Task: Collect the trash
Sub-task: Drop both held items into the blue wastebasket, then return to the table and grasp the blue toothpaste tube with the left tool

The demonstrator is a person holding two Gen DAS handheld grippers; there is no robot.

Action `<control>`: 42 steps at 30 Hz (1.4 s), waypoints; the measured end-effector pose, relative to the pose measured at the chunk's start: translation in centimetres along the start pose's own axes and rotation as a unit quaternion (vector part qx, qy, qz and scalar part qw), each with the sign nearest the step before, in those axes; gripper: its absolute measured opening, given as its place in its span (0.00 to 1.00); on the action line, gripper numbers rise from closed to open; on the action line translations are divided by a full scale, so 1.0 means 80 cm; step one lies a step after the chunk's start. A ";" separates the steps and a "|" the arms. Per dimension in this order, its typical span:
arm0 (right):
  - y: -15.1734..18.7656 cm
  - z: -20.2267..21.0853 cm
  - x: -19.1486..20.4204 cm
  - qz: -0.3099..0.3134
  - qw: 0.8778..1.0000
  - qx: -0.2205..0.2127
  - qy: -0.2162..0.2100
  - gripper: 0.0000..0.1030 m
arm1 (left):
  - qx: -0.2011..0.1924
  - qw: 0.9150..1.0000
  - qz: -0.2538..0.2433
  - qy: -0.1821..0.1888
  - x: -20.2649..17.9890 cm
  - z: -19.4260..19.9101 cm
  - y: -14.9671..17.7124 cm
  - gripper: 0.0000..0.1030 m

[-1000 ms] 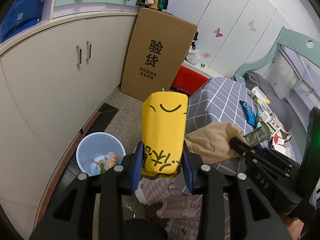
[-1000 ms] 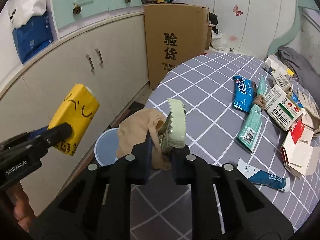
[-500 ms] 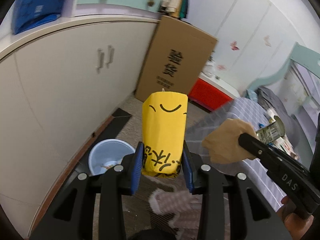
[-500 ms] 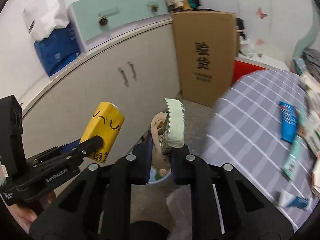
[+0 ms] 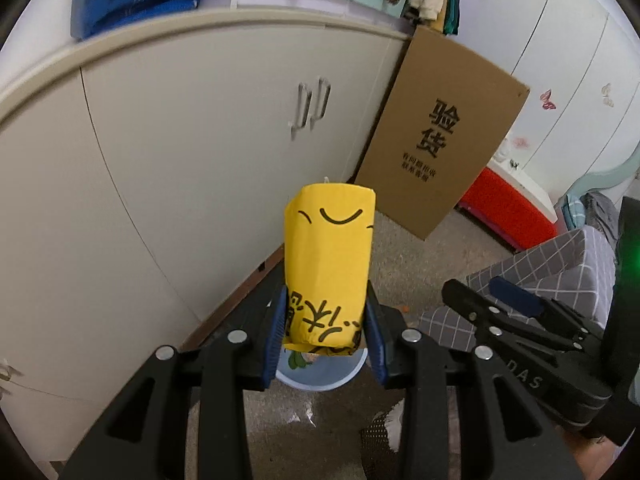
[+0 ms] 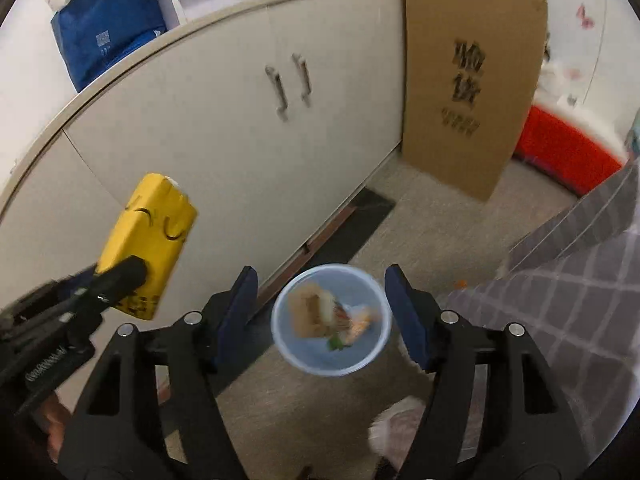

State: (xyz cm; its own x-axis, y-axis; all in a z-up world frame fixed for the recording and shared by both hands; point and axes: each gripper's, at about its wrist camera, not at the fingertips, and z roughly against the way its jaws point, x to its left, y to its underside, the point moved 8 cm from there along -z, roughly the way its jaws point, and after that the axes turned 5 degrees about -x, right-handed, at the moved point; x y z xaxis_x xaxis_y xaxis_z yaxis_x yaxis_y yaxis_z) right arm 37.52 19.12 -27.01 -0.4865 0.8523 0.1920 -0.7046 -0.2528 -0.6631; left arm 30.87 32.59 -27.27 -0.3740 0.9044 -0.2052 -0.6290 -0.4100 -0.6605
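Between the spread, empty jaws of the right gripper (image 6: 320,310), a pale blue bin (image 6: 330,364) holding scraps is seen on the floor below. To its left, a yellow carton (image 5: 328,268) is clamped near its base by the left gripper (image 5: 325,338), its long axis running along the fingers toward the cabinet (image 5: 192,152). Farther off, a cardboard box (image 5: 444,140) is leaned against the cabinet, a checked tablecloth (image 6: 576,304) lying right.

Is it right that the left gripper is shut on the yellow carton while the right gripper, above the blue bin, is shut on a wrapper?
Not quite. In the right wrist view the right gripper is open and empty above the blue bin. The left gripper is indeed shut on the yellow carton.
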 end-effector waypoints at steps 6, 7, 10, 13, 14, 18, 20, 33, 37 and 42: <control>0.013 0.002 -0.016 -0.025 1.000 0.000 0.007 0.65 | 0.020 1.000 -0.004 0.004 -0.005 -0.022 0.015 0.34; 0.013 0.005 -0.019 -0.029 1.000 -0.003 0.006 0.66 | 0.022 1.000 -0.005 0.006 -0.007 -0.024 0.016 0.34; 0.013 0.015 -0.024 -0.026 0.999 -0.016 0.017 0.68 | 0.026 1.000 -0.011 0.008 -0.015 -0.029 0.019 0.34; 0.008 0.027 -0.026 -0.026 0.999 -0.033 0.024 0.69 | 0.030 0.999 -0.017 0.012 -0.025 -0.034 0.020 0.34; 0.007 0.032 -0.028 -0.027 0.998 -0.040 0.028 0.70 | 0.030 0.999 -0.018 0.013 -0.027 -0.036 0.019 0.34; -0.004 0.053 -0.038 -0.040 0.996 -0.077 0.038 0.73 | 0.031 0.999 -0.026 0.016 -0.043 -0.039 0.014 0.34; -0.008 0.065 -0.047 -0.053 0.993 -0.097 0.043 0.74 | 0.028 0.999 -0.031 0.017 -0.051 -0.040 0.009 0.35; -0.013 0.100 -0.072 -0.090 0.986 -0.130 0.052 0.77 | 0.007 1.000 -0.019 0.012 -0.064 -0.029 -0.003 0.88; -0.011 0.114 -0.072 -0.093 0.986 -0.132 0.049 0.78 | -0.002 1.000 -0.019 0.015 -0.070 -0.011 -0.004 0.88; -0.009 0.143 -0.076 -0.097 0.984 -0.144 0.048 0.78 | -0.019 0.999 -0.026 0.024 -0.089 0.024 -0.005 0.88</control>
State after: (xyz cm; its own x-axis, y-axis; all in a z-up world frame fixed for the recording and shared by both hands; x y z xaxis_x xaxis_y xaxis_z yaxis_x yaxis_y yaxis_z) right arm 35.10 8.90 -19.45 -0.2974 0.9142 0.2752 -0.5972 0.0468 -0.8007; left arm 32.51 26.11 -24.17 -0.3071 0.9297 -0.2033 -0.6202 -0.3575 -0.6982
